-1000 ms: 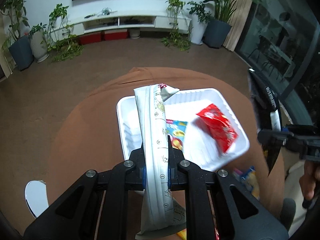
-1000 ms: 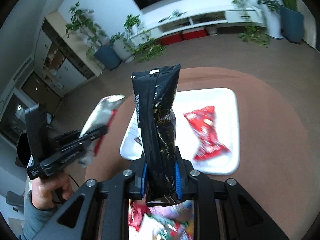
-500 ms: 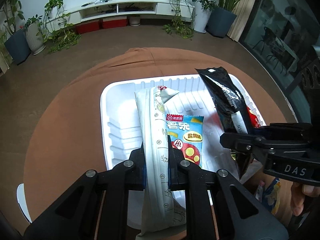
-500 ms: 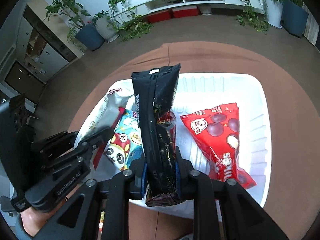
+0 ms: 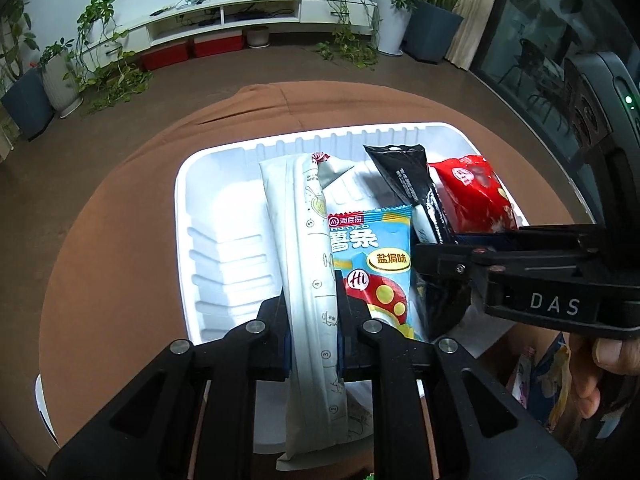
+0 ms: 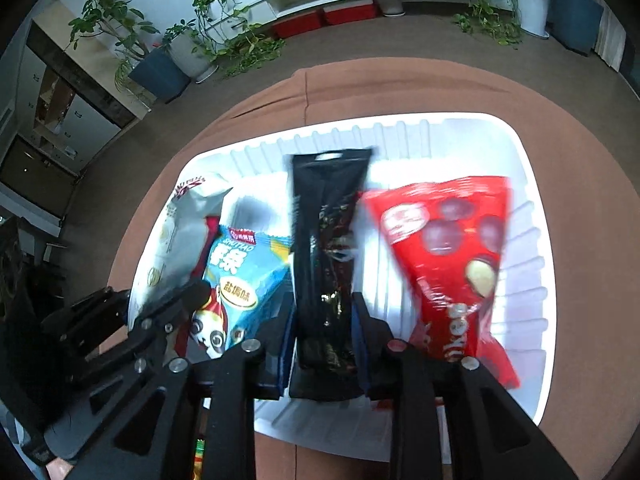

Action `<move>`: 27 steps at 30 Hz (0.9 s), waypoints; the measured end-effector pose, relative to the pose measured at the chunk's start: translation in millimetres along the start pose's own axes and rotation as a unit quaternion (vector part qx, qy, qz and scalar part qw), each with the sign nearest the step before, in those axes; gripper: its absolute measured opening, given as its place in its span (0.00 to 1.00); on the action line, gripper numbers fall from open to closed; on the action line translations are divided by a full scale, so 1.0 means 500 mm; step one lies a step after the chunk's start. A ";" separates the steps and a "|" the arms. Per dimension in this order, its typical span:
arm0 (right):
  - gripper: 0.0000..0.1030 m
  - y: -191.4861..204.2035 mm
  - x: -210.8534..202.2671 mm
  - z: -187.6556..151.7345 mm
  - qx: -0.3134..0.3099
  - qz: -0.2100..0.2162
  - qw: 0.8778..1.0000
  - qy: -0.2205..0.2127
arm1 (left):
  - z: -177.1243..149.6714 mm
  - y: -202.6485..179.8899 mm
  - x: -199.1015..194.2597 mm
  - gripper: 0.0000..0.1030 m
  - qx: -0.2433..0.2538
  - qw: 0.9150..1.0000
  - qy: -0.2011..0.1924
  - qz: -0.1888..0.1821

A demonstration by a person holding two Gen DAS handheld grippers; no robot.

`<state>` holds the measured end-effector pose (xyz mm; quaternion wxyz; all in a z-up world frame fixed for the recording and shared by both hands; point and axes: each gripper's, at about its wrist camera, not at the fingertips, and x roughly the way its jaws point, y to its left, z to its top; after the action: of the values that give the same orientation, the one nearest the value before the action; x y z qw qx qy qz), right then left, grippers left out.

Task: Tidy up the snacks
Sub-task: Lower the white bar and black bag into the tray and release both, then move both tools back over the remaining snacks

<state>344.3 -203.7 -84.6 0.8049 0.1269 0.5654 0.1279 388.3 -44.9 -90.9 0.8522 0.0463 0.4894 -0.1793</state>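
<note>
Snack packs now low over white tray (image 5: 188, 200) | left claw (image 5: 312, 344) grips white pack (image 5: 298, 240) | right claw (image 6: 324, 332) opening around black pack (image 6: 324, 240)

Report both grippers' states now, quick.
Left gripper: shut on the white packet, over the white tray.
Right gripper: jaws opening, black packet between them.

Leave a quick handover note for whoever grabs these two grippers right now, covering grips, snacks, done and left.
Left gripper: clamped on the white packet, low over the white tray.
Right gripper: jaws opening around the black packet, over the tray.
Done: blue packet and red packet lie in the tray.
Left: let go of both packets; more snacks lie beside the tray.
</note>
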 end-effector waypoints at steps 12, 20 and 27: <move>0.44 0.020 -0.048 -0.011 -0.018 -0.005 0.999 -0.034 | -0.001 0.001 -0.038 0.63 -0.007 1.000 -0.027 0.002; 0.63 0.034 -0.142 -0.047 -0.020 0.021 0.997 -0.078 | -0.041 -0.014 -0.148 0.90 -0.017 0.997 -0.070 0.000; 0.80 0.036 -0.273 -0.174 -0.046 0.034 0.987 -0.149 | -0.150 -0.029 -0.272 0.99 -0.018 0.994 -0.110 0.002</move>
<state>216.2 -229.7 13.0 0.8802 0.1261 0.4283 0.1610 259.8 -3.9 -12.8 0.9018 0.0115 0.3959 -0.1727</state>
